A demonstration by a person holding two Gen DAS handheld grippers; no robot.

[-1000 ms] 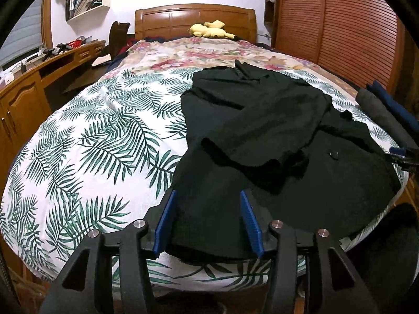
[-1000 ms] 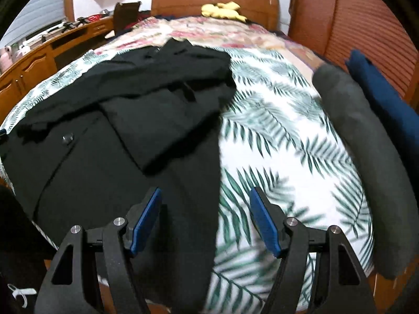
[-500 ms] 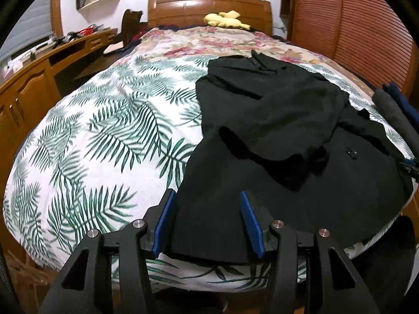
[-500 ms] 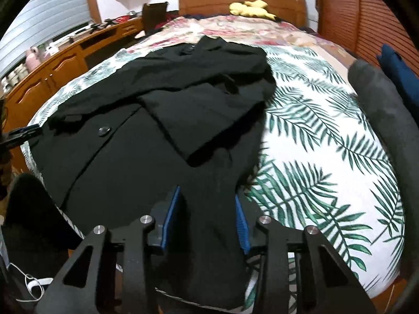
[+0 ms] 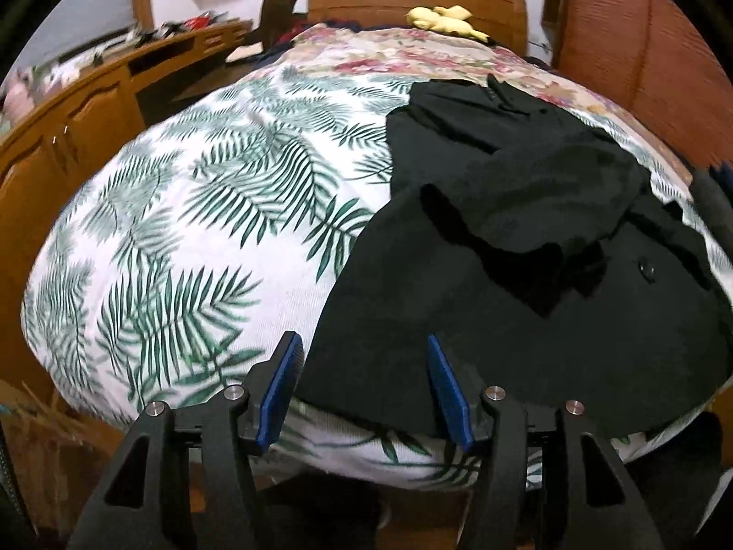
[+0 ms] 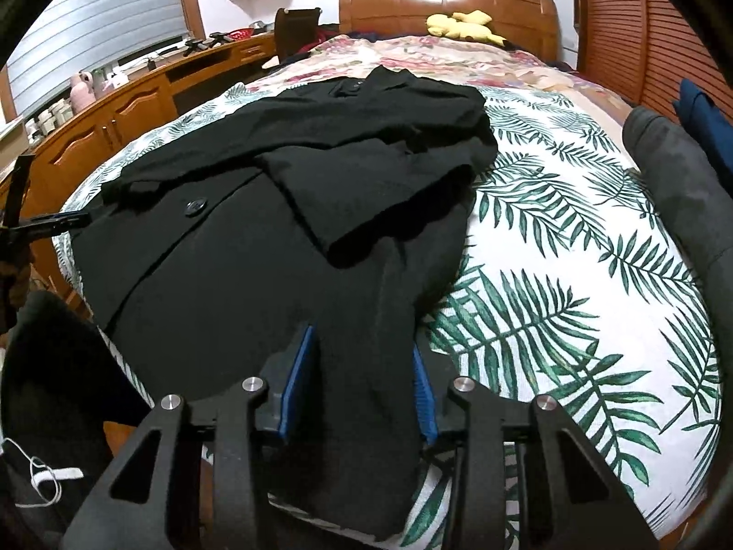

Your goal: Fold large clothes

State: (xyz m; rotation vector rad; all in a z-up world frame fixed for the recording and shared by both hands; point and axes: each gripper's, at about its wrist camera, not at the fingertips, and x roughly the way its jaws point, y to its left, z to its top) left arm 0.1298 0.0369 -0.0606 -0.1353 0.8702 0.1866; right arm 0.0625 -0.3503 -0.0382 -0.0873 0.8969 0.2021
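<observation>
A large black coat (image 6: 256, 247) was shown spread lengthwise on the bed (image 5: 174, 238), its collar toward the headboard (image 6: 449, 4) and its hem at the near edge of the leaf-print bedspread. Both sleeves were seen already laid inward across the chest, one overlapping the other, so the first stage of folding was judged complete; the long body below the sleeves remained flat and unfolded, with a single button (image 6: 196, 206) exposed on the front panel. The left tool (image 5: 362, 389) was held wide, its blue pads set to either side of the coat's near left hem corner, with fabric lying between them but not pinched. The right tool (image 6: 364, 389) was narrowed about the opposite hem corner, where a strip of cloth passed between the pads and hung over the bed edge; the pads appeared to press the cloth, and the corner was taken to be gripped, although full contact on both sides could not be confirmed. What remained, by judgement, was closure of the left tool on its corner, the lifting of the hem toward the collar, and at least one further fold to reduce the coat to a compact bundle. A grey roll (image 6: 678, 183) and a blue garment (image 6: 701, 105) were seen lying along the far right of the bed, well apart from the coat, and a yellow plush toy (image 5: 440, 20) rested by the headboard.
</observation>
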